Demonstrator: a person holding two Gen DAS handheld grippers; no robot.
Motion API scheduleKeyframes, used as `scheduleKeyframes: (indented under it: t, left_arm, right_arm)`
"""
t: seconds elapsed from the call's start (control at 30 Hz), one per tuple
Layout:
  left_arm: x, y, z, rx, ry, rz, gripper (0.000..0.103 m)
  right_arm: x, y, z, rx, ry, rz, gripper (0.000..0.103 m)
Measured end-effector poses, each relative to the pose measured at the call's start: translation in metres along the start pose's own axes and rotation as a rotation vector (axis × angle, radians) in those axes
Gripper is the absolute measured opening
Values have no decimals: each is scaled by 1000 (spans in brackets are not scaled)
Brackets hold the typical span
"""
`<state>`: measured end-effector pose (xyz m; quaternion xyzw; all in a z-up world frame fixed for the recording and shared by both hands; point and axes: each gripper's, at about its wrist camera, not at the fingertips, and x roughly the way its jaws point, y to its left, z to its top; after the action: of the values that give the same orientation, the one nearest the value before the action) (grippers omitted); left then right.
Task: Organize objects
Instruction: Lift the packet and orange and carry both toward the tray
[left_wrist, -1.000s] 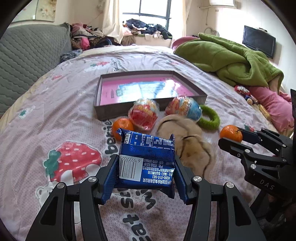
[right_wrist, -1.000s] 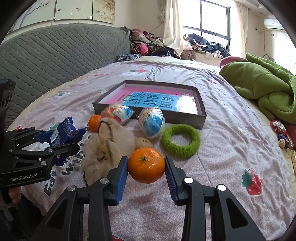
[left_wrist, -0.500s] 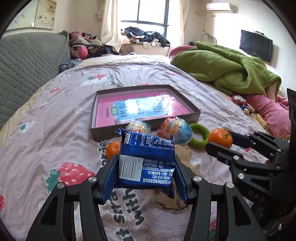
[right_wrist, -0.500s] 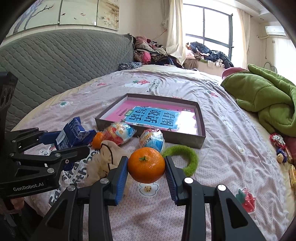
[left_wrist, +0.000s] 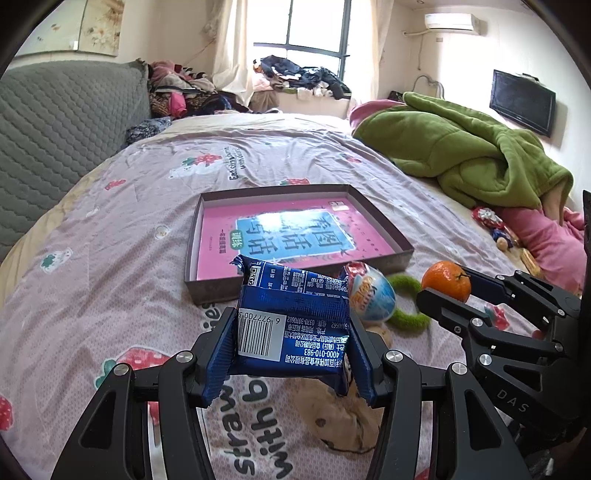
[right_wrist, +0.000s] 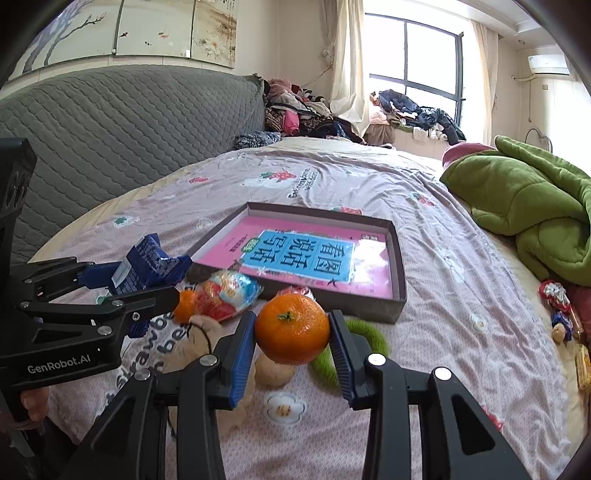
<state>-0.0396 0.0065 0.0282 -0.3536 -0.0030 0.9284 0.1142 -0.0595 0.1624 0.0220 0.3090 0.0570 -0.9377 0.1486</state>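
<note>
My left gripper (left_wrist: 291, 345) is shut on a blue snack packet (left_wrist: 293, 325), held above the bedspread in front of the shallow box (left_wrist: 207, 291) with a pink book inside. My right gripper (right_wrist: 291, 341) is shut on an orange mandarin (right_wrist: 291, 328); in the left wrist view it appears at the right with the mandarin (left_wrist: 446, 280). Below lie a second mandarin (right_wrist: 184, 305), two wrapped toy eggs (right_wrist: 229, 293) (left_wrist: 371, 295), a green fuzzy ring (right_wrist: 371, 338) and a beige plush toy (right_wrist: 207, 343). From the right wrist view the left gripper (right_wrist: 155, 280) shows at the left with the packet (right_wrist: 151, 264).
The box (right_wrist: 399, 306) stands mid-bed on a pink printed bedspread (left_wrist: 110, 229). A green blanket (left_wrist: 465, 162) is heaped at the right, with small toys (right_wrist: 557, 306) beside it. A grey quilted headboard (right_wrist: 110, 122) runs along the left. Clothes are piled under the window.
Both grippers have risen and drawn back with their loads still held; the box and the loose items now sit lower and farther in the views.
</note>
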Motion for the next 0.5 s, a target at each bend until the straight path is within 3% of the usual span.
scheduleKeyframes:
  t: [0.5]
  left_arm:
    - [16, 8, 27, -12, -28, 27, 57]
  right_arm:
    - [16, -11, 33, -15, -45, 17, 40]
